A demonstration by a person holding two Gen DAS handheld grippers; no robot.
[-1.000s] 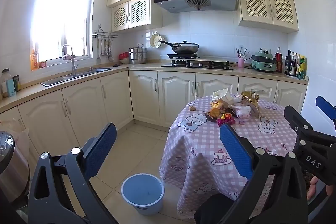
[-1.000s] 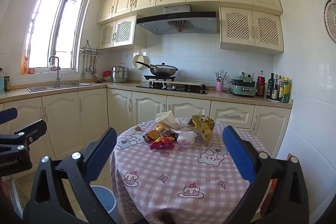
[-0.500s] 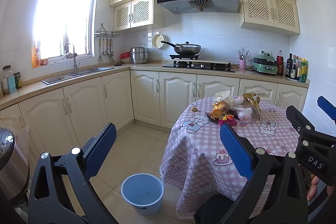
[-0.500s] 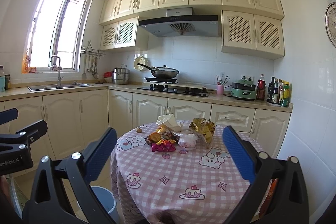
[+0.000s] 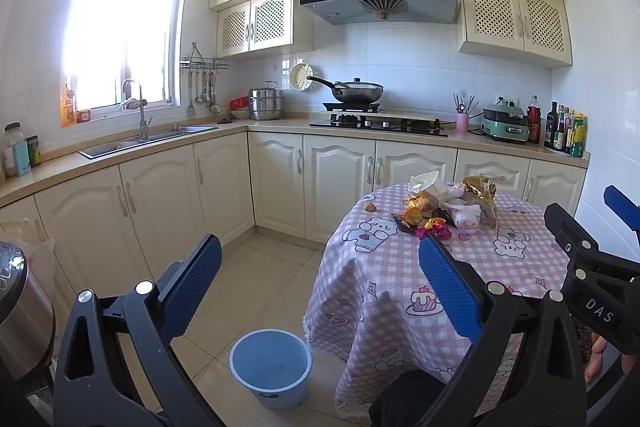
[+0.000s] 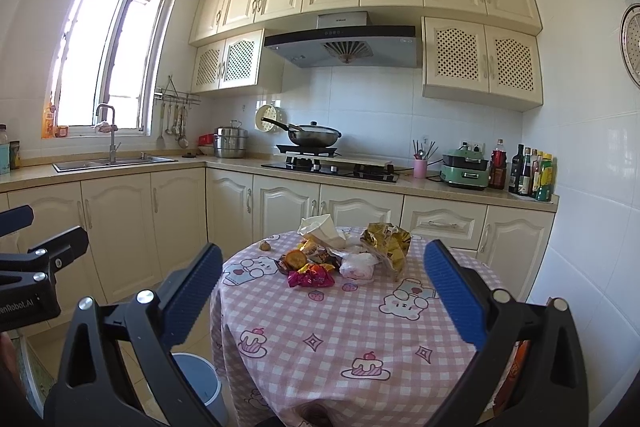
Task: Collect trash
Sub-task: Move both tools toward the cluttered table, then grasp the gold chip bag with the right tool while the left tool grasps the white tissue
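A pile of trash (image 6: 344, 255) lies at the far side of a round table with a pink checked cloth (image 6: 344, 331): a white paper bag, a gold foil bag (image 6: 386, 245), a white plastic bag, an orange peel and pink wrappers (image 6: 310, 277). The pile also shows in the left wrist view (image 5: 448, 207). A blue bin (image 5: 271, 367) stands on the floor left of the table; its rim shows in the right wrist view (image 6: 196, 379). My left gripper (image 5: 320, 291) is open and empty, above the floor left of the table. My right gripper (image 6: 322, 299) is open and empty, above the table's near part.
Cream cabinets and a counter run along the back and left walls, with a sink (image 5: 148, 139), a stove with a wok (image 5: 356, 95), a green cooker (image 5: 504, 123) and bottles (image 5: 564, 131). A steel appliance (image 5: 20, 311) stands at the near left. Tiled floor lies between table and cabinets.
Both views have tilted slightly, so the table and the trash pile sit a little lower in the frames. Both grippers stay open and empty.
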